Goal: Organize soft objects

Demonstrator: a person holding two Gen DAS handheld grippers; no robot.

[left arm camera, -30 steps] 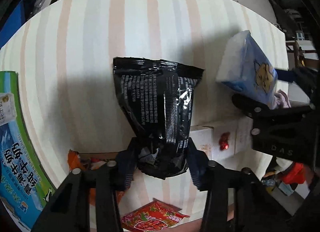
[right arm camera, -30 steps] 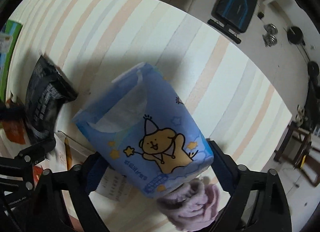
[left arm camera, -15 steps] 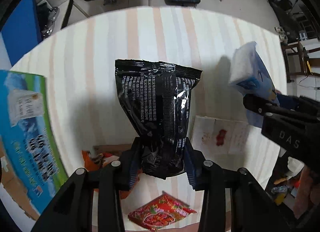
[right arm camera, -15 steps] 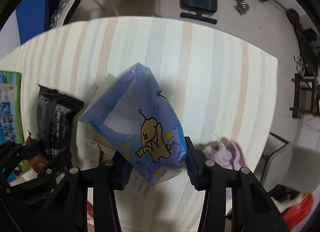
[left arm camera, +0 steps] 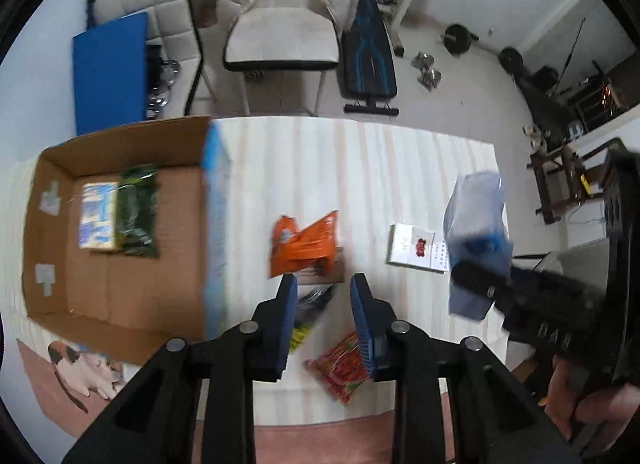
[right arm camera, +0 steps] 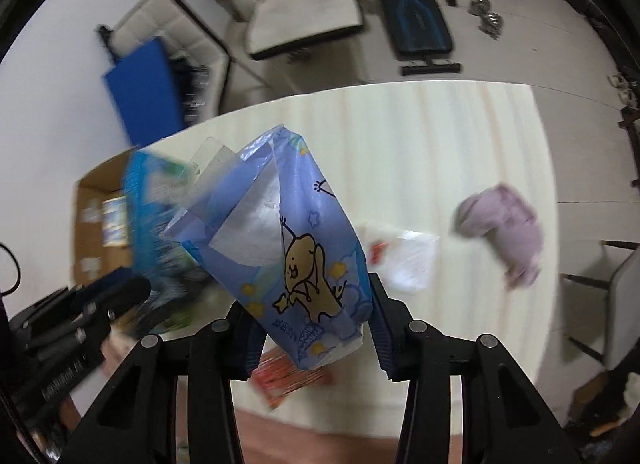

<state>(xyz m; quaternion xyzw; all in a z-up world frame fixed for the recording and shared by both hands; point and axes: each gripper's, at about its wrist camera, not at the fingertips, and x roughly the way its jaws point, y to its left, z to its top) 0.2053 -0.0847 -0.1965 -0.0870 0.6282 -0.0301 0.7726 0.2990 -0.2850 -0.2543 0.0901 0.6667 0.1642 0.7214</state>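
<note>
between the right gripper [right arm camera: 316,328] jaws a blue cartoon tissue pack [right arm camera: 288,248] is clamped, held up above the striped table [right arm camera: 440,144]. left gripper [left arm camera: 324,304] fingers are seen apart with nothing gripped; something dark is blurred below them, cannot be told. just beyond lie a red snack packet [left arm camera: 340,364], an orange snack bag [left arm camera: 304,242] and a white packet [left arm camera: 414,248]. further left, the open cardboard box [left arm camera: 116,296] is seen with two packs already inside. step judged: the tissue pack is being carried for boxing. next move calls for travel left over the box wall, then release. a purple cloth [right arm camera: 504,228] is left far right.
</note>
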